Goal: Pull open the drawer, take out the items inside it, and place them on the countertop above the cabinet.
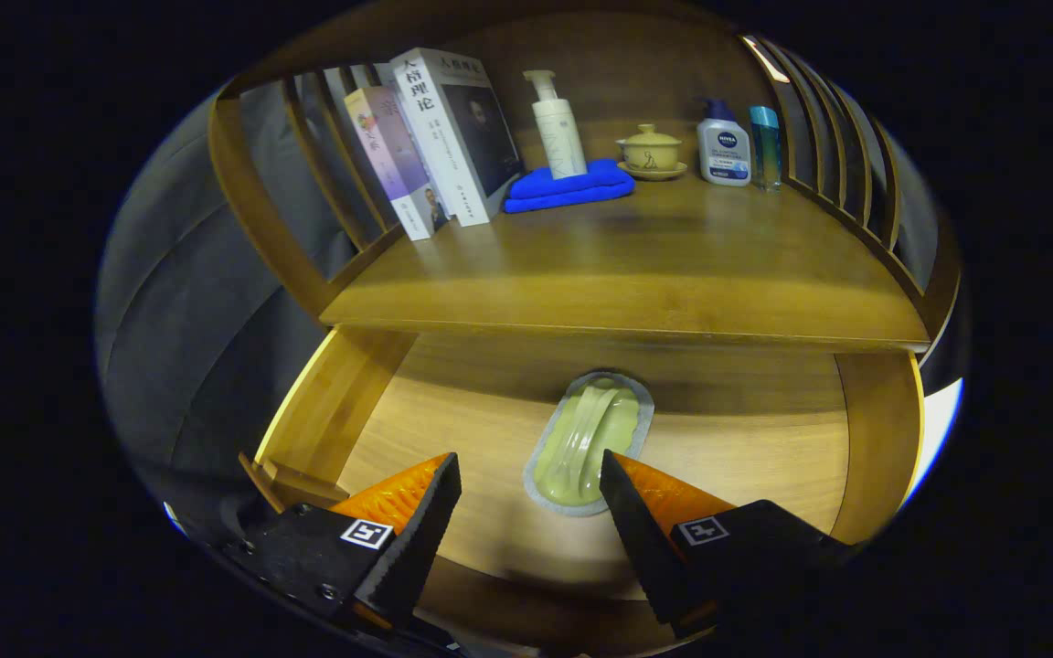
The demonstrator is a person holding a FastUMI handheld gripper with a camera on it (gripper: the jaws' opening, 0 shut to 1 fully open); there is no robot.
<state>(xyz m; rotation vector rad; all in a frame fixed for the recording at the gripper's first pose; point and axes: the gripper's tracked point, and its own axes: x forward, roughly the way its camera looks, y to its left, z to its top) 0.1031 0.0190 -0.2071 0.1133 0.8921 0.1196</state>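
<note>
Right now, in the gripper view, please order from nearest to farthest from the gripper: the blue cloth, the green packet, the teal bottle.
1. Green packet: in the open drawer, just ahead of the open gripper.
2. Blue cloth: on the countertop, under a pump bottle.
3. Teal bottle: countertop's far right corner.

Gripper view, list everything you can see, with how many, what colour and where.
Drawer: one, wooden, pulled open below the countertop.
Green packet: one, pale green with a grey rim, flat on the drawer floor, just ahead of the fingers.
Countertop: one, wooden, above the drawer.
Books: about three, white and lilac, upright at the countertop's far end.
Blue cloth: one, folded, beside the books.
Pump bottle: one, white, on the cloth.
Lidded cup: one, yellow, on a saucer.
White bottle: one, blue cap.
Teal bottle: one, slim.
Hand-held gripper: one, orange and black, fingers open over the drawer.
</note>
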